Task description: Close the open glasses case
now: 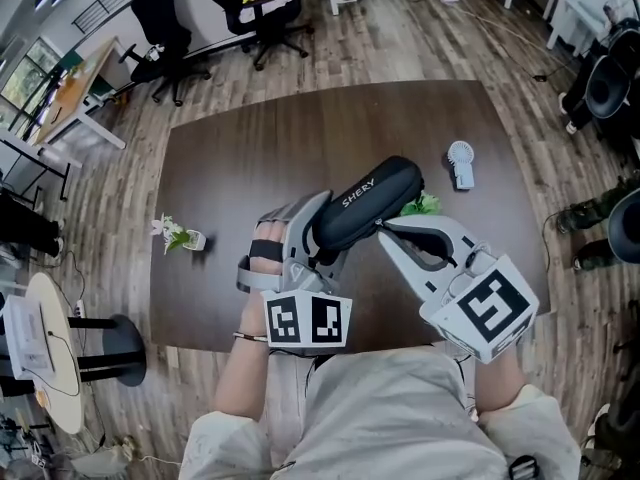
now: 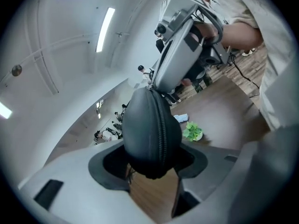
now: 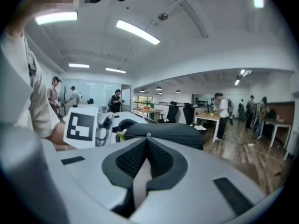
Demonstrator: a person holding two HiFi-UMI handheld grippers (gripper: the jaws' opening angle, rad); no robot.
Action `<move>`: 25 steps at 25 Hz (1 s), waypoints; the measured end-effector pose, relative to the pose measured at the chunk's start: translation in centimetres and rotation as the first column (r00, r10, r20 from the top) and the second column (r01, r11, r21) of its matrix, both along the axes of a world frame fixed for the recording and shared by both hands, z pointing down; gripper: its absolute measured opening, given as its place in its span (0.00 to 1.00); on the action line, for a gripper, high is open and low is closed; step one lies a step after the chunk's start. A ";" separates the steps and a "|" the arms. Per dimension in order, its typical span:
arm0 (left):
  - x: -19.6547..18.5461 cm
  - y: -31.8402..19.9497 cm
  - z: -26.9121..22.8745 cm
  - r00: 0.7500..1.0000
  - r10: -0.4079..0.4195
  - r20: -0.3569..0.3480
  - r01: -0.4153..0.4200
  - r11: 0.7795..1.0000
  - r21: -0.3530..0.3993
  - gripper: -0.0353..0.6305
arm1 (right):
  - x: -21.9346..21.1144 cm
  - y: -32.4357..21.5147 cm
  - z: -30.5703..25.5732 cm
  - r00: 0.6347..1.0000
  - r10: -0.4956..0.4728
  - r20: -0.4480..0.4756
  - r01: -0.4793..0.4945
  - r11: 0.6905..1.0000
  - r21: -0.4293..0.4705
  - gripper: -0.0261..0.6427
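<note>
Letters on the black glasses case are showing only in the head view, where we are holding it up over the brown table. Only the left gripper view is showing its zip, looking shut along that edge. Our left gripper is squeezing the case's end between spread jaws. Our right gripper, jaws pressed together, is pinching the tiny zip tab.

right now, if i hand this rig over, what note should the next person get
Left gripper: clamped on one end of the glasses case, held off the table.
Right gripper: shut, pinching what looks like the zip pull at the case's edge.
Done: lid down, the zip stretch in view is closed.
To do: run the zip fully round if any is open, then set it down.
</note>
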State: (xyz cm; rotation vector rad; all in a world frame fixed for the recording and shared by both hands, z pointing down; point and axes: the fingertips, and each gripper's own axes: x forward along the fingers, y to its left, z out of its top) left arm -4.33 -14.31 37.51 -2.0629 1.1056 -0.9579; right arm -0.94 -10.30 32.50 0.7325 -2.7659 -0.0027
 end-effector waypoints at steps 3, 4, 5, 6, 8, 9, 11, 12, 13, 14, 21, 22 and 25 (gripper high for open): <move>0.5 0.5 -0.9 0.996 0.045 -0.078 -0.046 0.999 -0.008 0.44 | 0.8 -0.4 -0.9 0.983 -0.029 0.180 0.048 0.994 -0.101 0.04; 0.8 0.7 -1.7 0.989 0.072 -0.131 -0.073 0.997 0.003 0.45 | 1.1 -0.4 -1.6 0.965 -0.038 0.258 0.075 0.988 -0.135 0.04; 1.2 1.1 -2.6 0.975 0.107 -0.194 -0.105 0.994 0.019 0.46 | 1.5 -0.4 -2.4 0.938 -0.050 0.344 0.115 0.979 -0.170 0.04; 1.6 1.5 -3.6 0.954 0.146 -0.263 -0.141 0.989 0.039 0.48 | 1.9 -0.3 -3.2 0.899 -0.064 0.433 0.166 0.965 -0.202 0.04; 2.3 2.6 -5.5 0.901 0.227 -0.370 -0.212 0.974 0.081 0.54 | 2.6 -0.1 -4.5 0.805 -0.084 0.587 0.281 0.926 -0.253 0.04; 2.5 3.2 -6.2 0.876 0.262 -0.404 -0.244 0.965 0.096 0.56 | 2.9 0.0 -4.9 0.754 -0.090 0.650 0.340 0.901 -0.271 0.04; 2.8 4.1 -7.2 0.814 0.323 -0.482 -0.307 0.945 0.115 0.58 | 3.4 0.2 -5.6 0.638 -0.091 0.765 0.467 0.835 -0.291 0.04; 3.0 4.4 -7.5 0.777 0.344 -0.528 -0.331 0.936 0.121 0.60 | 3.7 0.2 -5.9 0.574 -0.084 0.815 0.532 0.795 -0.293 0.04; 3.1 4.6 -7.9 0.739 0.356 -0.571 -0.349 0.928 0.128 0.61 | 3.9 0.2 -6.1 0.511 -0.068 0.857 0.589 0.754 -0.291 0.04; 3.3 4.7 -8.2 0.707 0.366 -0.605 -0.361 0.922 0.137 0.61 | 4.0 0.2 -6.3 0.458 -0.045 0.888 0.633 0.718 -0.290 0.04; 3.9 5.1 -9.3 0.725 0.434 -0.536 -0.390 0.899 0.200 0.47 | 3.5 0.6 -5.3 0.492 -0.042 0.870 0.653 0.678 -0.337 0.04; 3.8 5.0 -9.2 0.743 0.436 -0.507 -0.392 0.898 0.199 0.46 | 3.3 0.6 -5.0 0.542 -0.057 0.838 0.619 0.702 -0.353 0.04; 3.6 4.7 -8.5 0.822 0.412 -0.393 -0.361 0.911 0.199 0.44 | 3.1 0.2 -4.2 0.680 -0.064 0.730 0.488 0.783 -0.386 0.04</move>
